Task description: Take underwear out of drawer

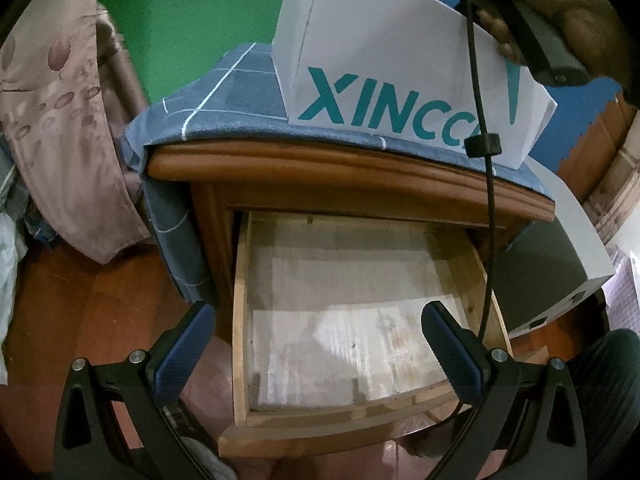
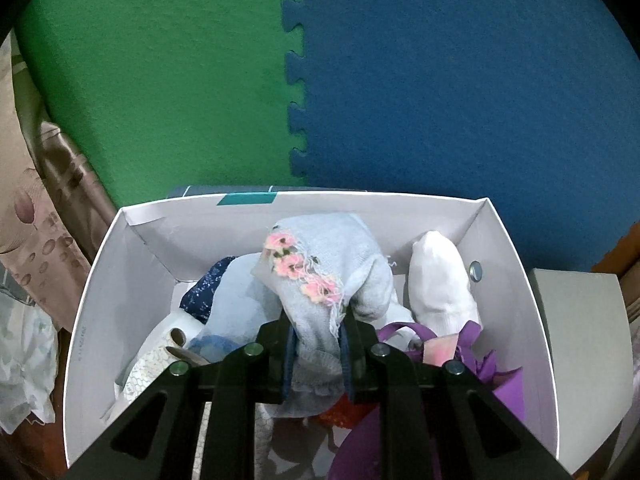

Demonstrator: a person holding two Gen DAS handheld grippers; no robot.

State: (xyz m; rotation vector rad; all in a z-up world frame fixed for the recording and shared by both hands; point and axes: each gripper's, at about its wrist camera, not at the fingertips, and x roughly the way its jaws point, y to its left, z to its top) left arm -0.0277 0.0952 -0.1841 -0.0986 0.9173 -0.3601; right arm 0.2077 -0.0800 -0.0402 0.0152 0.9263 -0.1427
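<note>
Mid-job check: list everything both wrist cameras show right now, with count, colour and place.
drawer: one, pale wood, pulled open from the nightstand, nothing visible inside
nightstand: one, brown wood, under a blue checked cloth
white box: one, teal lettering, on the nightstand top
light blue garment: one, pink flower trim, in the box, between the right pads
white sock: one, right side of the box
purple items: count unclear, near right corner of the box
dark blue speckled cloth: one, left of the garment
foam mats: two, green and blue, behind
left gripper: open, above the drawer
right gripper: shut on the garment, in the box
hand: one, holding the right gripper's handle
</note>
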